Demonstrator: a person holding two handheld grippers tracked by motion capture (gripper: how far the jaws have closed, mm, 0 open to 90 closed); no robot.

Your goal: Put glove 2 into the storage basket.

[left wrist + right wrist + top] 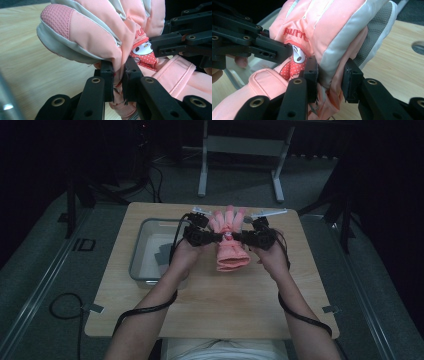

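1. Right gripper view: red stitched lettering on the pink glove (322, 32) reads roughly "aurre", though it is not clear enough to be sure; below it sits a cartoon patch with a white face on red, white-dotted cloth.
2. Left gripper view: the left gripper (119, 75) has its jaws nearly together, pinching a thin fold at the glove's (100, 35) side edge, just beside the patch.
3. Right gripper view: the right gripper (332, 77) has its jaws a little wider, clamped on a thicker fold of pink and grey fabric at the opposite edge.
4. High view: the glove (230, 245) hangs between both grippers above the middle of the wooden counter (210, 305), fingers pointing away, cuff toward the person.
5. It is padded, salmon pink with pale grey panels and textured fingertip patches.
6. A clear bin (142, 245) stands on the counter to the left.
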